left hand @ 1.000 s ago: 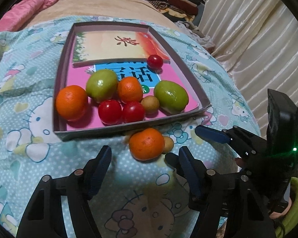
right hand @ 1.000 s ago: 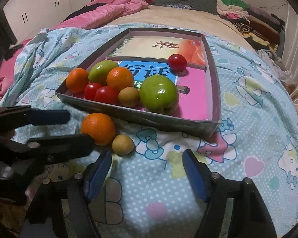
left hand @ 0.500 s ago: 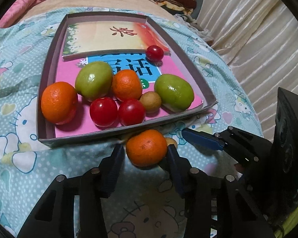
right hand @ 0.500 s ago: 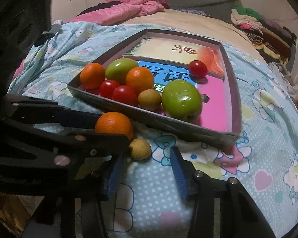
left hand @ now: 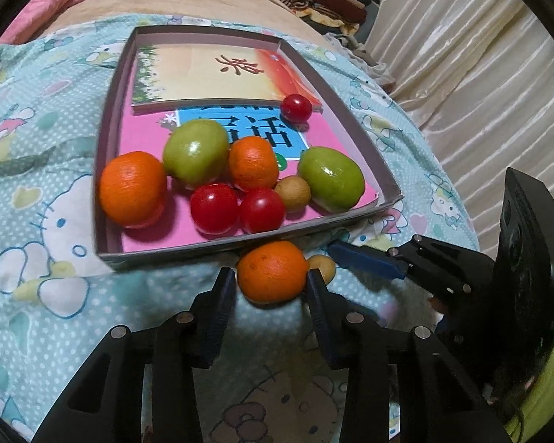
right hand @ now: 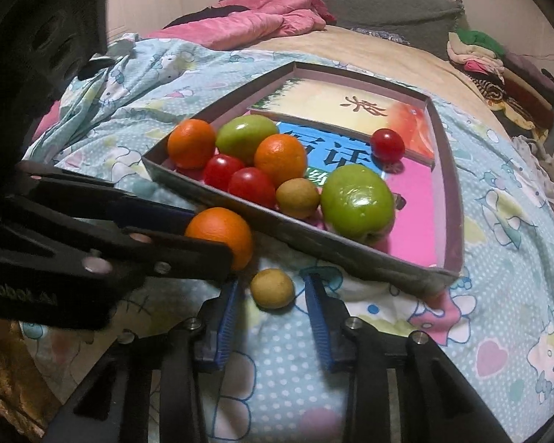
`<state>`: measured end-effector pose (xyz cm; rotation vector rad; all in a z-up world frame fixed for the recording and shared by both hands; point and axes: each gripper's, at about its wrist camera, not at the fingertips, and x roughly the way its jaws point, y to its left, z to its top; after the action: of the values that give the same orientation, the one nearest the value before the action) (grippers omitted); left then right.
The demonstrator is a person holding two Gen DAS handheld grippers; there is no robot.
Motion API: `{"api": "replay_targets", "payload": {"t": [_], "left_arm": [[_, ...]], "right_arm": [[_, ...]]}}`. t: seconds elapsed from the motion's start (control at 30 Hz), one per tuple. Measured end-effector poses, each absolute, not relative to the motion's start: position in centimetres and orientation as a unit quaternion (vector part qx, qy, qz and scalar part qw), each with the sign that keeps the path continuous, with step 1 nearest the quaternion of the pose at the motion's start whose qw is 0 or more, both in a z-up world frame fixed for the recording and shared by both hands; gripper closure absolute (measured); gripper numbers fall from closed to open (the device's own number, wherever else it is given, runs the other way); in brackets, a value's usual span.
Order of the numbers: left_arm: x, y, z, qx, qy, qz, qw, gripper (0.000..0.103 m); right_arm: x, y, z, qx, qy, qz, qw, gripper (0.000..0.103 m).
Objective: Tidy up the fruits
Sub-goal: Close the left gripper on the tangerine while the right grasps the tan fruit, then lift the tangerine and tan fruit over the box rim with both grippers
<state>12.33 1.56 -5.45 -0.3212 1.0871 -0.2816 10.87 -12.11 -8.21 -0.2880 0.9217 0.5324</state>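
Two stray fruits, a round orange mandarin (left hand: 271, 272) and a small tan-yellow round fruit (right hand: 272, 288), lie on the pale blue cartoon-print bedsheet (left hand: 37, 243) just outside the near wall of the shallow grey cardboard tray (left hand: 109, 170); the mandarin sits almost against that wall and the little fruit is just beside it. Everything else is already gathered inside the tray, on top of the bright picture books that line it: two more mandarins, two green apple-like fruits, three red cherry tomatoes and another small tan fruit, mostly crowded toward the near end, probably because the soft bedding dips that way.

The left gripper (left hand: 271, 288) reaches down around the loose mandarin, its jaws closing with the fruit between the blue pads; the right-hand pad seems to touch the peel while a sliver of gap shows on the other side, so the grip does not look complete. The right gripper (right hand: 271, 297) straddles the small tan fruit in the same way, jaws closing with clear space on both sides.

Taking one stray each looks like a way to lift both into the tray together. The crowded near end suggests aiming for the open pink area further back.
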Motion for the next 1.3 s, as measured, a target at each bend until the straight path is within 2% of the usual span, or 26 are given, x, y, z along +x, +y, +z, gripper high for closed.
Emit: {"api": "replay_targets", "payload": {"t": [0.2,0.37,0.97,1.3], "left_arm": [[12.5,1.1,-5.6,-0.147,0.515,-0.133,0.834,0.062],[12.9,0.8,-5.9,-0.147,0.519,-0.135,0.831,0.062],[14.1,0.4,-7.1,-0.173,0.525,-0.143,0.821,0.061],[12.5,1.1,-5.0,-0.167,0.497,-0.133,0.842,0.061]], "right_arm": [[11.4,-12.1,-8.4,-0.142,0.44,0.252,0.85,0.068],[11.3,-11.7,-8.9,-0.149,0.444,0.26,0.844,0.078],[10.9,-13.7,-7.4,-0.116,0.436,0.243,0.859,0.078],[10.3,-14.0,-5.9,-0.092,0.41,0.263,0.868,0.078]]}}
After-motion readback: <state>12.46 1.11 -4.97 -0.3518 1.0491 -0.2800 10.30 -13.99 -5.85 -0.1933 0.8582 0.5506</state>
